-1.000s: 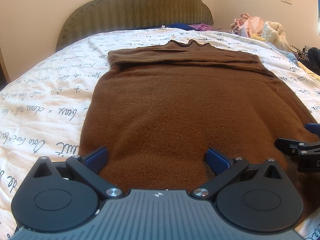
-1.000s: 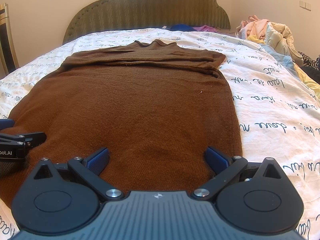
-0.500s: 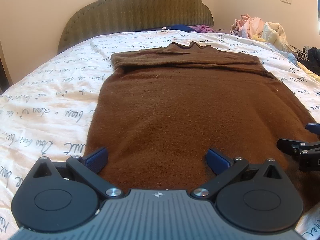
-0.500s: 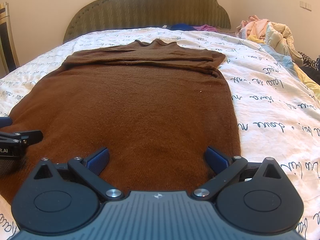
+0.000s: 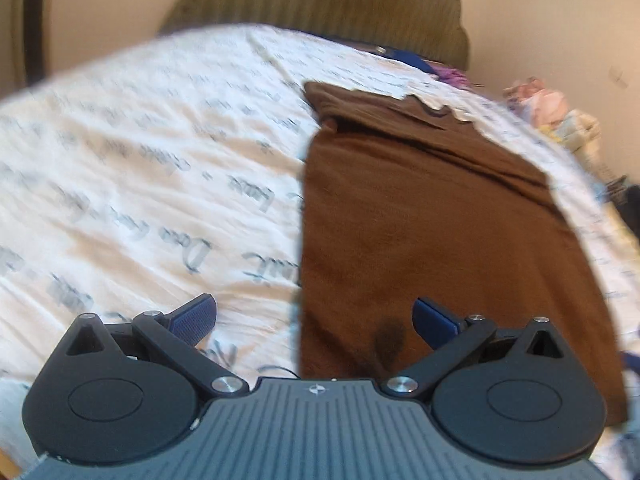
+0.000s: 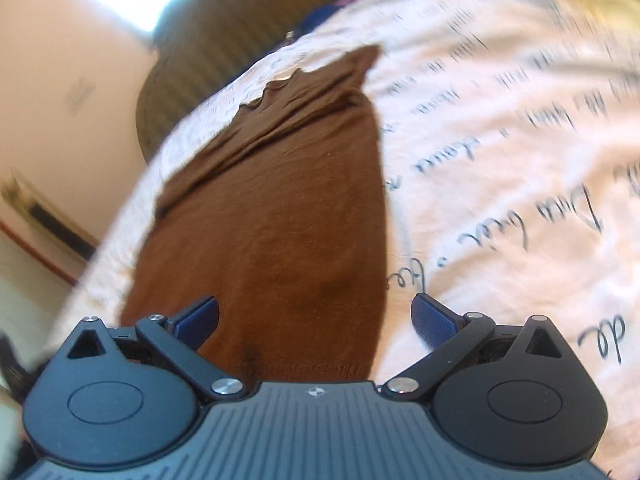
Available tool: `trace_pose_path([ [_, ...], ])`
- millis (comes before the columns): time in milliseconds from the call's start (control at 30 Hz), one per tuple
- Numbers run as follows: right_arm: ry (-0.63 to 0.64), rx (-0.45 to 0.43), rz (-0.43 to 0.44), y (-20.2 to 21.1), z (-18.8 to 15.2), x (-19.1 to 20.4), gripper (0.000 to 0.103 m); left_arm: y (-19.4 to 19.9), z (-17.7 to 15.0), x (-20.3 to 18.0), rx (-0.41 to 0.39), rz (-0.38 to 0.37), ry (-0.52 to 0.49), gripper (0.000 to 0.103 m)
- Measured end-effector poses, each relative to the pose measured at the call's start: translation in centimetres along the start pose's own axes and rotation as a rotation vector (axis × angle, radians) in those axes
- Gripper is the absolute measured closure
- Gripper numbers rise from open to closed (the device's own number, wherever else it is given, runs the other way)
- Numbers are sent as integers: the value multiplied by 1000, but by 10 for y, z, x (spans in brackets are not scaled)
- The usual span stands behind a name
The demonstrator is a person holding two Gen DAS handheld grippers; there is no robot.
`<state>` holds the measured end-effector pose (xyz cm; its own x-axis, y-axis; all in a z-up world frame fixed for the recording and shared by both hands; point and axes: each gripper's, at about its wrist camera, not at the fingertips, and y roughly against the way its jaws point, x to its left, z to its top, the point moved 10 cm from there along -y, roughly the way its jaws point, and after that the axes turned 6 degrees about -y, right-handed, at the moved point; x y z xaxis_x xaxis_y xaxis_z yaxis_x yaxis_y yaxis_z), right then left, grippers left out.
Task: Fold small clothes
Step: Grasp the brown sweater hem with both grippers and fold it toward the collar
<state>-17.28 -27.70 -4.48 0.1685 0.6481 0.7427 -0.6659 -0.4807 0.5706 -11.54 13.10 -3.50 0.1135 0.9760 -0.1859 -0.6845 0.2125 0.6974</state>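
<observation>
Currently: both tools open over the near corners of the sweater, no grip taken

A brown sweater (image 5: pixel 432 216) is laid flat on a bedspread (image 5: pixel 132 184) printed with script, its collar end toward the headboard (image 5: pixel 320 4) and its sleeves apparently folded across the upper part. The left gripper (image 5: pixel 314 316) is held with its fingers spread wide, straddling the sweater's left edge near the hem; one pad lies over bare bedspread, the other over brown cloth. The right gripper (image 6: pixel 316 316) is likewise spread, straddling the right edge near the hem. Nothing is pinched by either tool.

The step in hand is judged to be the approach to the hem corners, ahead of a fold toward the collar. The next move is judged to call for each tool to be lowered onto its corner and closed on the cloth, both layers being caught, before any lift is made.

Both views are blurred and tilted. The hem itself is cut off by the tool bodies, so contact with the cloth cannot be confirmed. Neither tool is clearly seen from the other's camera. A heap of pale clothes (image 5: pixel 560 116) at the far side is indistinct
</observation>
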Motion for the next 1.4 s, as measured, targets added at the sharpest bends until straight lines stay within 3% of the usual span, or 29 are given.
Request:
trace_pose_path([
  [100,-115,112,124,-1,-4,0,0,4,-2,-1,38,-221,128,1],
  [233,-132,264,213,-2,-23,6,0,6,-8,2,119,-486,332,1],
  [400,-189,324,287,-2,-40,13,0,10,-15,-6,182,-675,415,1],
  [533,-198,304,291,-6,-39,16,1,6,-20,-17,220,-667,363,9],
  [700,-180,316,240,-14,-39,12,29,-2,-27,-26,255,-626,285,24],
  [767,-189,326,216,-17,-40,6,52,-6,-27,-28,263,-609,269,36],
  [800,-191,324,209,-17,-40,2,55,-8,-28,-28,267,-594,261,46],
  [833,-194,321,207,-17,-41,0,67,-11,-29,-28,270,-572,249,67],
  [867,-194,324,203,-18,-42,-2,84,-14,-31,-27,278,-547,236,82],
  [900,-190,324,193,-19,-44,-5,92,-17,-33,-26,290,-525,227,100],
  [967,-170,303,189,-18,-45,-7,97,-17,-35,-23,284,-488,206,100],
  [1067,-155,261,259,-9,-40,3,97,-7,-28,-27,246,-489,183,100],
  [1233,-151,203,328,4,-19,12,97,8,-6,-30,195,-554,206,100],
  [1400,-168,163,410,3,12,28,97,4,29,-37,124,-619,303,100],
])
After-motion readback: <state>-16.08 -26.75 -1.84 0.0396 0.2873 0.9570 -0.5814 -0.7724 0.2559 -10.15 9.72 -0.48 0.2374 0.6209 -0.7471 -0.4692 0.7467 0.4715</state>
